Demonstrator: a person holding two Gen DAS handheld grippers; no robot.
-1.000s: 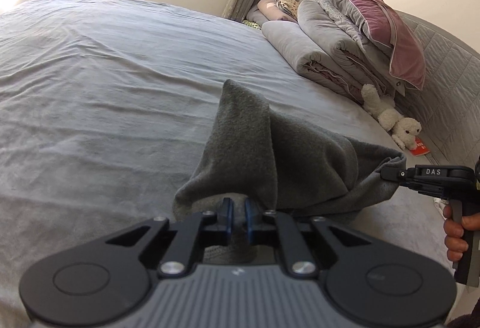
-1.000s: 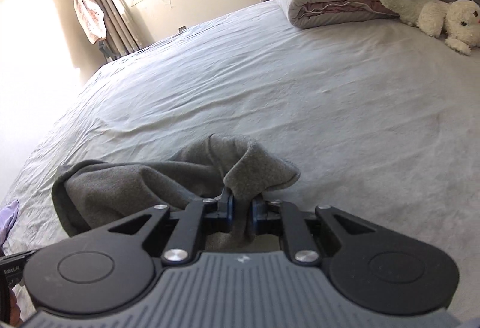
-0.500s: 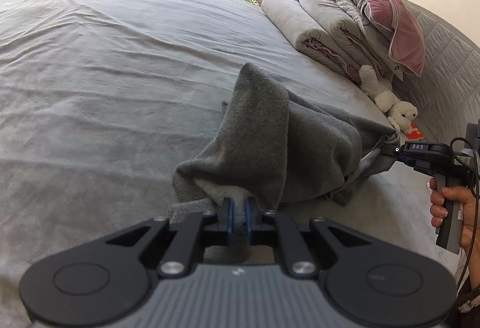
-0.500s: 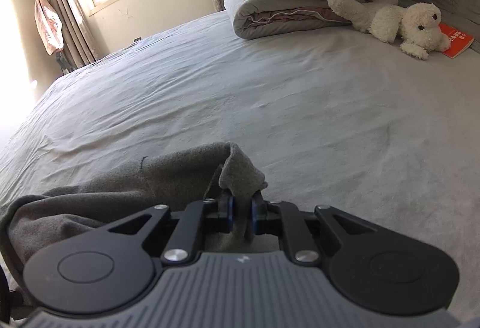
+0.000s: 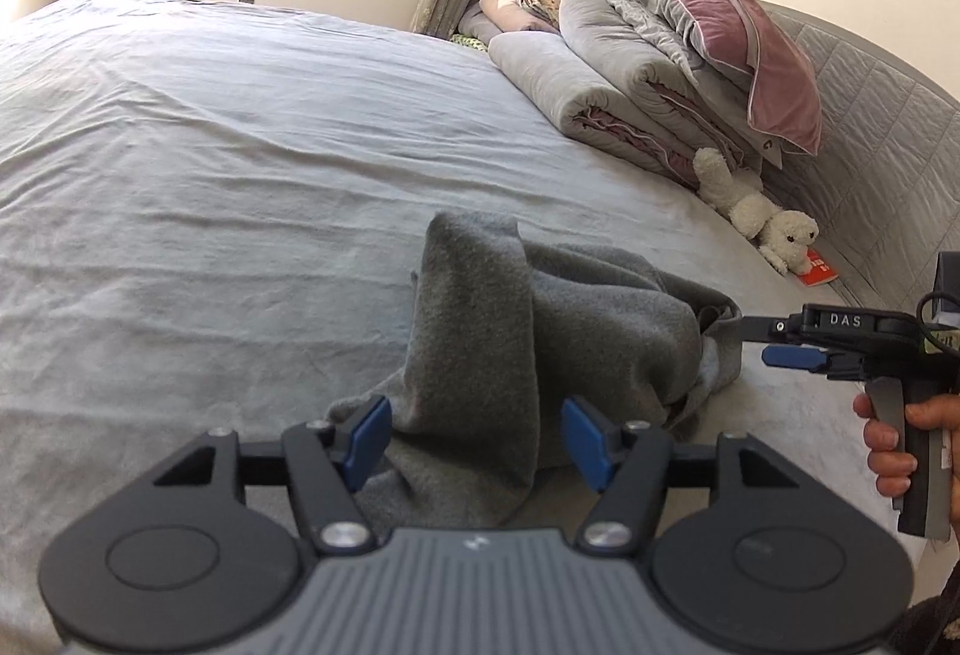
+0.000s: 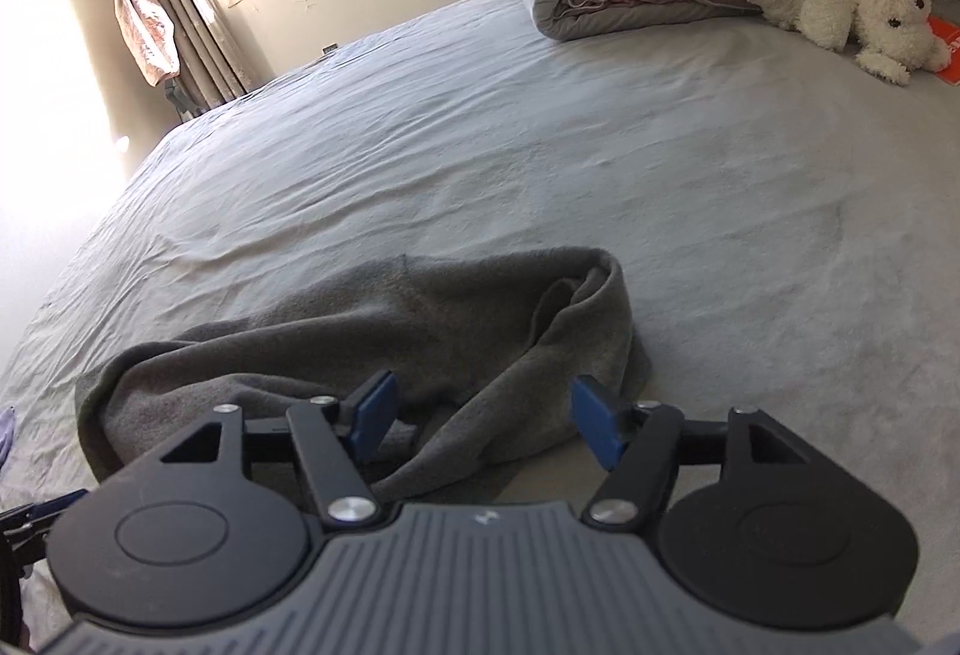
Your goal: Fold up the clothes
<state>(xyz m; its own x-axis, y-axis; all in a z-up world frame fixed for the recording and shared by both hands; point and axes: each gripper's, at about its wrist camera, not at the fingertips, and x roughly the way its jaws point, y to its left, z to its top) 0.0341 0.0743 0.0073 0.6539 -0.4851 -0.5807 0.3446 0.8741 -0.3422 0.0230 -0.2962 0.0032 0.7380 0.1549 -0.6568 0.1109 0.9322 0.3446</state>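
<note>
I have just let go with both hands. My left hand-held gripper (image 5: 474,436) was pinching the grey cloth (image 5: 528,349) a moment ago, and now its blue pads (image 5: 367,439) stand wide apart. The cloth sits between them, but the pads do not press on it. My right hand-held gripper (image 6: 485,424) has done the same: its jaws have just been opening, and the grey cloth (image 6: 372,331) lies loose between them.

The cloth now rests on the bed (image 5: 210,187) by itself. In the left view it is in the lower middle of the frame, a soft heap with one part standing up like a little hill. In the right view it stretches from the lower left to the middle, with a rolled edge at its right end. Far behind it, in the upper right, are the folded quilts (image 5: 606,85) and a white toy dog (image 6: 852,16), well apart from the cloth.

I think this means one fold is laid down. But the cloth looks lumpy, not flat and neat, so I think the job is not finished. Next I will likely need to pick new edges to grab and smooth it or fold it again.
</note>
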